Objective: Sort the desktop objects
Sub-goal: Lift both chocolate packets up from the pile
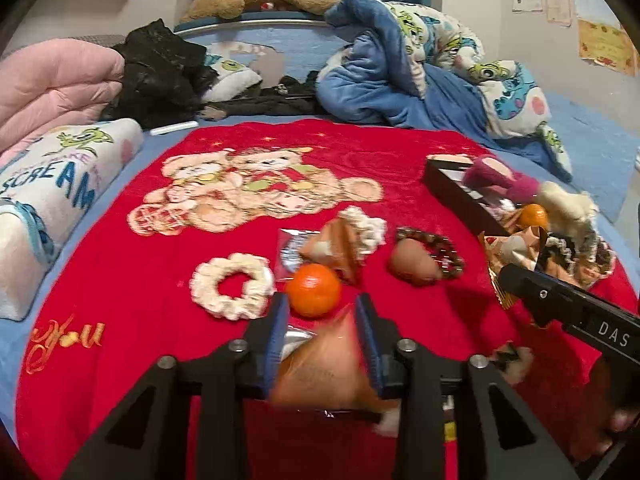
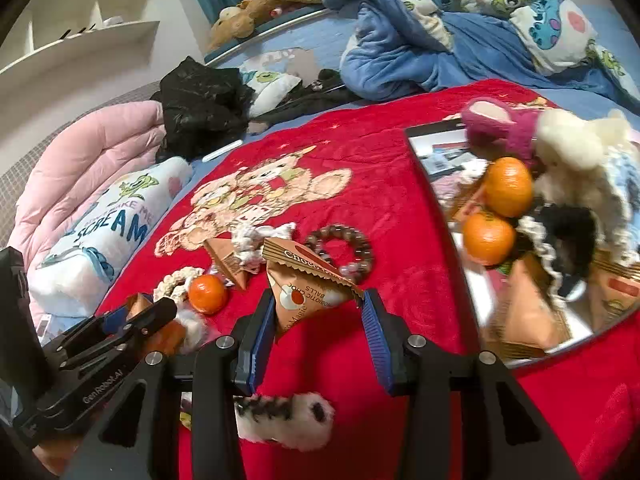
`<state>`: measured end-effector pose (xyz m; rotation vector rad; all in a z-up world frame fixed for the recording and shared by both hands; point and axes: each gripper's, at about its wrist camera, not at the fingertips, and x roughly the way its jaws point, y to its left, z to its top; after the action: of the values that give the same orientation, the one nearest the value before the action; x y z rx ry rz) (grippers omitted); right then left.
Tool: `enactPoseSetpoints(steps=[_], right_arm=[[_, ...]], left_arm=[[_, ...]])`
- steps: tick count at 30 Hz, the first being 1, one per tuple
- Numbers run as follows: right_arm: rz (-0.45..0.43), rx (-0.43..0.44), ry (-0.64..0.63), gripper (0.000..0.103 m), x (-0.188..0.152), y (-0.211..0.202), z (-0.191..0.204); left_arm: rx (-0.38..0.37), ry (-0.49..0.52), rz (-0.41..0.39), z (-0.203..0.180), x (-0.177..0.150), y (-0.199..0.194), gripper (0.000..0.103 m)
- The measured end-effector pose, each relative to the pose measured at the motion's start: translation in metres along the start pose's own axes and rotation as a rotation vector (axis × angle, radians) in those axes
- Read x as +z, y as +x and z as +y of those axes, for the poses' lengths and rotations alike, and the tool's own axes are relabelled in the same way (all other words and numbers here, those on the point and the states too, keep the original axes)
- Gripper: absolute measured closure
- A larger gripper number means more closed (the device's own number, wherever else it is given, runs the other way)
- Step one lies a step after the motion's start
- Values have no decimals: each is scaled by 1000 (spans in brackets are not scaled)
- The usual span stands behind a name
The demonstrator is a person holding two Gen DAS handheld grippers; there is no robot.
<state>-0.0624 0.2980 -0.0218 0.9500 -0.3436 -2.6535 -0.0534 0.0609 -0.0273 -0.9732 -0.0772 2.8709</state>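
Both grippers carry triangular snack packets above the red blanket point(image 1: 132, 272). Right gripper point(image 2: 316, 320): jaws part-closed, pads pinching a packet point(image 2: 306, 292) by its lower corners, crimped top edge free. Left gripper point(image 1: 322, 330): jaws narrow, blurred orange packet point(image 1: 324, 368) between the pads, apparently gripped. Likely step: carry each to the tray point(image 2: 424, 168) at right, already holding oranges point(image 2: 508, 186), plush toys and more packets. Advice: keep the pinch steady, approach over the tray's near rim, release low onto a free spot. Only the right view shows the tray's contents clearly; only the left view shows the loose orange point(image 1: 314, 290) just ahead of its pads, scrunchie point(image 1: 232, 290) beside it.
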Motion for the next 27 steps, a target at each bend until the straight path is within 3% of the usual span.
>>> enactPoseSetpoints(steps=[8, 15, 20, 27], right_arm=[[-44, -14, 37, 61, -1, -31, -27], [-64, -22, 86, 61, 0, -46, -48], [-65, -15, 86, 61, 1, -45, -45], [-45, -2, 54, 61, 1, -32, -28]], left_arm=[[42, 51, -26, -20, -1, -3, 69], [87, 10, 29, -12, -10, 6, 68], [63, -39, 112, -3, -18, 19, 59], [89, 7, 106, -9, -23, 23, 59]])
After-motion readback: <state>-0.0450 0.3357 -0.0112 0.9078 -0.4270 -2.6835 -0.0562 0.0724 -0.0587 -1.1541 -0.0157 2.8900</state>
